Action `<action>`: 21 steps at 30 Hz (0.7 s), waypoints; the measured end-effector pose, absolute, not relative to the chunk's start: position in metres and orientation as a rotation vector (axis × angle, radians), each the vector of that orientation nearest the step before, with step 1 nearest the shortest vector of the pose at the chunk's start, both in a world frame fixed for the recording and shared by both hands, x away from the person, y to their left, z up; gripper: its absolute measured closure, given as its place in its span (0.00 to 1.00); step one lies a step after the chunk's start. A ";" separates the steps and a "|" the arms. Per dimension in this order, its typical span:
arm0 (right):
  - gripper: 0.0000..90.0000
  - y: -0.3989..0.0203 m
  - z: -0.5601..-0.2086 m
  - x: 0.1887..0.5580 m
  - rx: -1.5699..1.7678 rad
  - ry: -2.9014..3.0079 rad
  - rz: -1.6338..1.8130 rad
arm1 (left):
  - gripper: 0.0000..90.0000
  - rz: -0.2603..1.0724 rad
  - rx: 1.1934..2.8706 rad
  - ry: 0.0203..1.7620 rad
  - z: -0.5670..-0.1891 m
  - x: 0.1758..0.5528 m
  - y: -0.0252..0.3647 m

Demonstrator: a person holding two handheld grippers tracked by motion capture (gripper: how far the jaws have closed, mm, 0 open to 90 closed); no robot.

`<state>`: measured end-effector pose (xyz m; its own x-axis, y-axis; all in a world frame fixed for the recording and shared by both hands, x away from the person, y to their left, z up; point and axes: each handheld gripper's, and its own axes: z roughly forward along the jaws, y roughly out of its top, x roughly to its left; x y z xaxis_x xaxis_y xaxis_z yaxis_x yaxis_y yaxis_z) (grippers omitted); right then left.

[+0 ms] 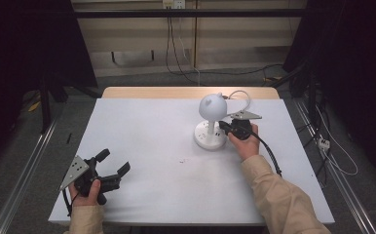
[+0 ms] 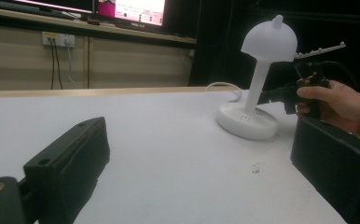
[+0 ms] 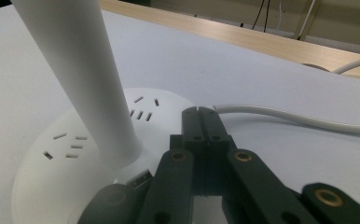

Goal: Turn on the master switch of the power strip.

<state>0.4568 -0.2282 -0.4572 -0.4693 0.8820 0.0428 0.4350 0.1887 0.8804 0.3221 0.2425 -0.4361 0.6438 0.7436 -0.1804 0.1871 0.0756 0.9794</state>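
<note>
Black jaws of our right gripper [image 3: 199, 114] are pressed together with nothing between them, their tips over the lamp's round base [image 3: 52, 158], just beside the stem [image 3: 82, 70]; whether they touch the base we cannot quite tell from the close view. Socket slots show in the base top, and a white cord [image 3: 299, 119] runs off behind the tips. From above, our right gripper [image 1: 227, 127] sits at the lamp's [image 1: 210, 122] right side, our right hand [image 1: 244, 141] behind it and the grey plate [image 1: 244, 115] on top. Our left gripper's jaws stand wide apart and empty, one at each lower corner of its own view, with bare white table [image 2: 169, 154] between them. That gripper [image 1: 114, 163] rests near the table's front left corner, well apart from the lamp, held by our left hand [image 1: 86, 192]. Across the table its view shows the lamp [image 2: 262, 79] upright with a domed shade [image 2: 269, 42], towards the far right of the tabletop [image 1: 166, 146].
</note>
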 end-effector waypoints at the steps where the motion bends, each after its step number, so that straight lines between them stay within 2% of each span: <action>1: 1.00 -0.228 -0.458 0.457 1.228 1.989 1.230 | 0.04 0.495 1.470 0.826 -0.436 0.322 0.242; 21: 1.00 -0.226 -0.461 0.459 1.201 1.999 1.246 | 0.04 0.496 1.473 0.817 -0.436 0.322 0.242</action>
